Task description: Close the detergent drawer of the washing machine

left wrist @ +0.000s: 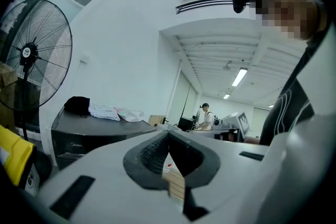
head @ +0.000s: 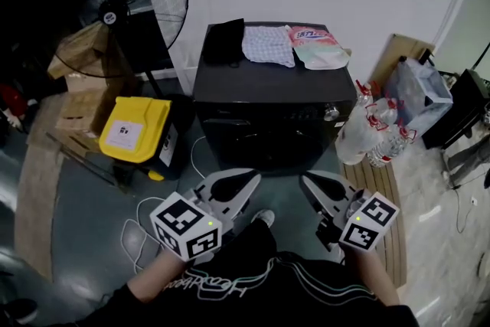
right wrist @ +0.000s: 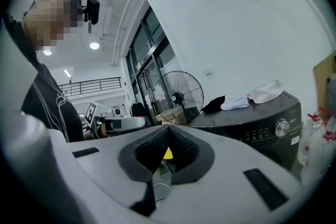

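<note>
**While both hand-held grippers sit pressed together, the washer stands at 12 o'clock**

As its own view shows the two tips meeting with nothing between them, the left hand-held gripper (head: 253, 178) is pressed together and empty. The right hand-held gripper (head: 305, 180) is in the same state. Both hover low in the head view, apart from each other and clear of the machine.

At 12 o'clock from them stands the black washing machine (head: 268, 99). Its detergent drawer (head: 227, 121) is at the front's upper left, too dark to tell whether it sits flush. On top lie a black cloth (head: 224, 42), a checked cloth (head: 268, 44) and a printed bag (head: 315, 47).

A yellow-lidded bin (head: 138, 126) sits at 10 o'clock, a pedestal fan (head: 122, 8) at 11 o'clock, and clear water bottles (head: 374, 132) at 2 o'clock.
</note>
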`<state>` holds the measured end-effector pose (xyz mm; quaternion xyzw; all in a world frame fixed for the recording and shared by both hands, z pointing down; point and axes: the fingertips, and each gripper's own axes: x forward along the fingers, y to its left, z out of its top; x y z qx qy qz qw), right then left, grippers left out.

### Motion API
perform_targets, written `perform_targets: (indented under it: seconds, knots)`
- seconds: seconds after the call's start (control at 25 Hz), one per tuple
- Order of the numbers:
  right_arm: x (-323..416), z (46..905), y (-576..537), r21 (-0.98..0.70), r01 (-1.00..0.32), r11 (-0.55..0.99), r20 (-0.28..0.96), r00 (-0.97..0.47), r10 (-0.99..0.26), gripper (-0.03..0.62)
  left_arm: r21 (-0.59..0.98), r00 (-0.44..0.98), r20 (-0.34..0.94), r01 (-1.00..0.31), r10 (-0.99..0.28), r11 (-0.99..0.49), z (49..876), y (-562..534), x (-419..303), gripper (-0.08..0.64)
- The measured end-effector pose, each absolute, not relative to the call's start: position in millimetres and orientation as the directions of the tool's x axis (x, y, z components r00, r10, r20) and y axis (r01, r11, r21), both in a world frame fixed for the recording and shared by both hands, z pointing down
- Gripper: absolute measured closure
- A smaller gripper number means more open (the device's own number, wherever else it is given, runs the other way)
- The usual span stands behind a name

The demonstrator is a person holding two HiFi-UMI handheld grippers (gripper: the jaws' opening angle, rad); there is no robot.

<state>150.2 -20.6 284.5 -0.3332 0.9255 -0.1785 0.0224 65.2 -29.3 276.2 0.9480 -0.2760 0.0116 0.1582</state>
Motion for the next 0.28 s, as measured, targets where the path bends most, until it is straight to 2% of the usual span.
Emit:
perform_targets:
  seconds: [0.28]
  knots:
    - [160.5,290.7,-21.8,-0.358,-0.611,0.706,0.079,-0.774,-0.629,0.566,0.293,0.857,0.112,-0.512,-0.503,-0.808,281.5,-33.0,78.8,0.538]
